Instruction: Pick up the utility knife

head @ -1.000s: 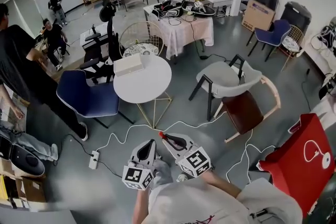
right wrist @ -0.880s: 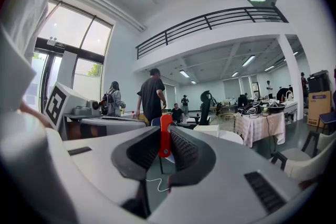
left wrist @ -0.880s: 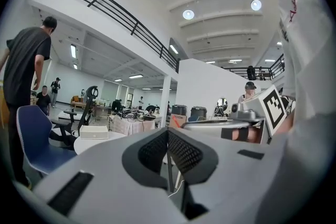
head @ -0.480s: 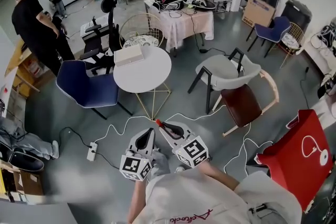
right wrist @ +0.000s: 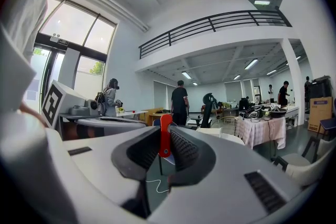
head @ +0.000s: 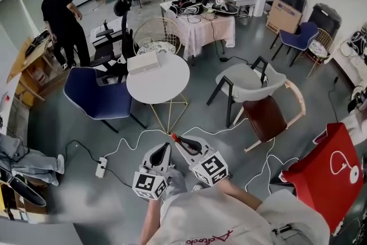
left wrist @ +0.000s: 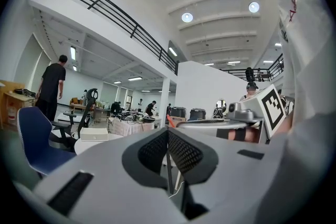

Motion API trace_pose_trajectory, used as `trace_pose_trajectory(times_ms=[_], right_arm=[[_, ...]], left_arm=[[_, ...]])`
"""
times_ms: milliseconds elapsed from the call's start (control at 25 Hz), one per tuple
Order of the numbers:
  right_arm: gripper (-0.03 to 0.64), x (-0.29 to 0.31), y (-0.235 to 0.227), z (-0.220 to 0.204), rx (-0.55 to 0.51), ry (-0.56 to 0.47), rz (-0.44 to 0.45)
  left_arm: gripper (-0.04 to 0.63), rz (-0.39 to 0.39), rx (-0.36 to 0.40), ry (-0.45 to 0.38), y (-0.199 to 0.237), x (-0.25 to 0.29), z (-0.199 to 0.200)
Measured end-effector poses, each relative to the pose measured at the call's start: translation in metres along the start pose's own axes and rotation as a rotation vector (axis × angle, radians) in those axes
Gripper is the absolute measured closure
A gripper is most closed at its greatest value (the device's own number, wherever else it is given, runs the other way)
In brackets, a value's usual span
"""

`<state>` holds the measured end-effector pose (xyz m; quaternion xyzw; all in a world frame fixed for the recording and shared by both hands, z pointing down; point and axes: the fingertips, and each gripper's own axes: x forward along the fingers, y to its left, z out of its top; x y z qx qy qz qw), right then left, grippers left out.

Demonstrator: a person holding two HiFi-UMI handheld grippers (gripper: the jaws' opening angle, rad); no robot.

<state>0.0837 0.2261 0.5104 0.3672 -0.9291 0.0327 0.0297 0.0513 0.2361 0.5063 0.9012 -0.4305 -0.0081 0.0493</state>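
1. The person held both grippers close in front of the chest, side by side and pointing level out into the room, well above the grey floor [head: 69, 140].
2. The left gripper [head: 166, 146] sat just left of the other. Its marker cube [head: 150, 186] was nearest the body and the forearm behind it ran back under the white shirt.
3. In the left gripper view the jaws met in a thin line, pressed together with nothing between them.
4. The right gripper [head: 182, 142] angled slightly inward, so its tip lay near the left gripper's tip without touching it. Its marker cube [head: 211, 168] faced up toward the head camera.
5. Its jaws stood narrow, clamped on the red utility knife [right wrist: 165, 136].
6. The knife sat upright between the ribbed pads [right wrist: 184, 148], its red end poking past the jaw tips.
7. From the head view only that red tip of the knife showed, beyond the right gripper's nose.
8. Ahead of the grippers stood a round white worktop [head: 166, 86] carrying a white box [head: 143, 63], well apart from both.
9. A blue chair [head: 94, 97] stood to its left and a grey chair [head: 246, 82] to its right.
10. A white cable [head: 133, 140] trailed across the floor to a power strip [head: 102, 167].
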Motion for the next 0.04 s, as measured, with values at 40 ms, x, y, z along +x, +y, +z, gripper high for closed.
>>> trace_pose_trajectory(times_ms=[40], right_arm=[[0.551, 0.0004, -0.0002, 0.0002, -0.001, 0.000, -0.002]], left_arm=[[0.583, -0.002, -0.001, 0.001, -0.0004, -0.0002, -0.0002]])
